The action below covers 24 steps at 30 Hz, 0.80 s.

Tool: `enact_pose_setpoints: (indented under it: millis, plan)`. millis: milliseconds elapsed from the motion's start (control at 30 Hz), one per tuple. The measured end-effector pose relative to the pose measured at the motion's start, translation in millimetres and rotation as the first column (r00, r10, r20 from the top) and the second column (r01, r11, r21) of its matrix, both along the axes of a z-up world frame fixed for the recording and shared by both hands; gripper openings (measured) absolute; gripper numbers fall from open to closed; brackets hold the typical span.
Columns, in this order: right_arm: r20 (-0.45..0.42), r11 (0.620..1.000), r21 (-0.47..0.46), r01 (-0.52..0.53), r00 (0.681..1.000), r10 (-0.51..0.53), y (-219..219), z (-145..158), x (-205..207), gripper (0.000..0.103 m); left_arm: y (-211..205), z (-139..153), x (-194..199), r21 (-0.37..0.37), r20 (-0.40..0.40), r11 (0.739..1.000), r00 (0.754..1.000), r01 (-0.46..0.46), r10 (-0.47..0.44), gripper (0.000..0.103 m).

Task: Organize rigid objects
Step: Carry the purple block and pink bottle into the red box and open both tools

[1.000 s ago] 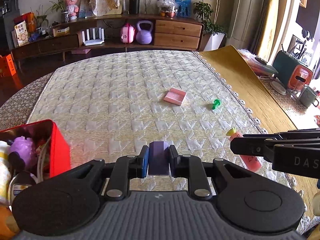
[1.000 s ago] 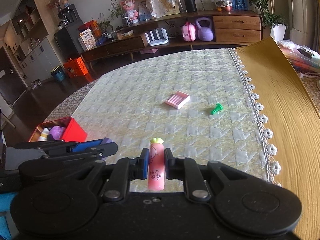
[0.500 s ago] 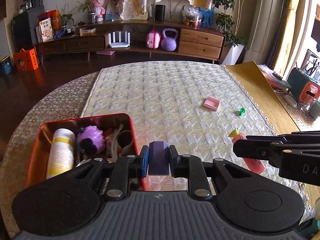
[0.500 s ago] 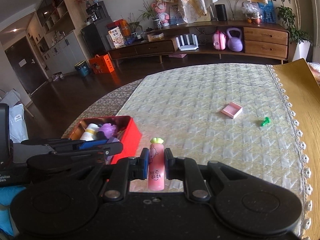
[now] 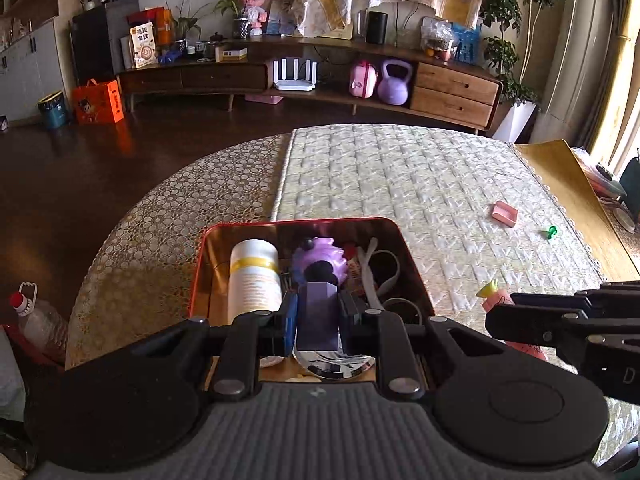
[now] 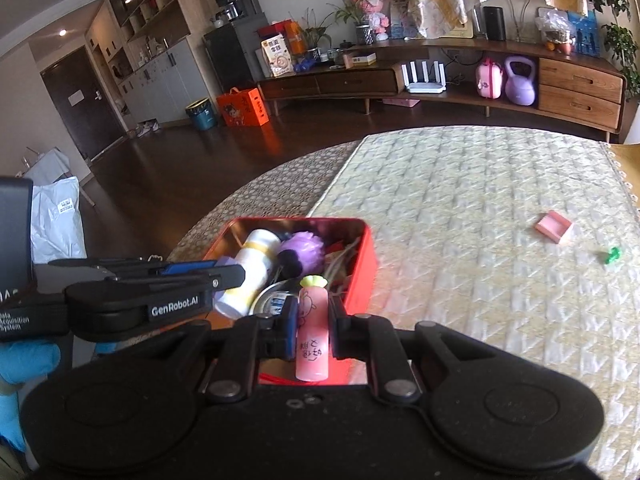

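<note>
Red tin (image 5: 412, 264); purple block (image 5: 318, 316); pink tube (image 6: 313, 336), yellow-green cap; cream quilted cloth (image 5: 420, 184); pink tray (image 5: 504, 214)

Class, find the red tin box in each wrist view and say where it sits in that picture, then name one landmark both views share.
Left wrist view: red tin box sits lower centre, just beyond the left gripper.
Right wrist view: red tin box sits centre-left, behind the right gripper.
Shared landmark: purple kettlebell under the sideboard.

Daylight enters from the right, brightening the quilted cloth (image 5: 420, 184) and glaring off the red tin (image 5: 200, 264), while the dark floor stays dim and fisheye edges curve.
</note>
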State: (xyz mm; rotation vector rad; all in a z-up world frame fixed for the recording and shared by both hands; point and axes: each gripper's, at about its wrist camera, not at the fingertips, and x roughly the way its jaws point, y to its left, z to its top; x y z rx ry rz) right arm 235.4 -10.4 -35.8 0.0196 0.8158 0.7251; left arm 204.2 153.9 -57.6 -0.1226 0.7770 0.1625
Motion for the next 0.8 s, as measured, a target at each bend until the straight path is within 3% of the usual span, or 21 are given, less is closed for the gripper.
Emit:
enact_pose_setpoints:
  millis: [367,800]
  plan:
    - [-0.021,0.994,-0.092,-0.053,0.998,0.051,46,-35,-7,0.015,23,-21,23,0.011,-0.030,1.000,0.999,0.020,-0.020,0.020]
    - [-0.026,0.988,-0.143,-0.065,0.998,0.062,54,-52,-8,0.015,21,-45,58,-0.004,-0.090,0.999,0.995,0.045,-0.045,0.020]
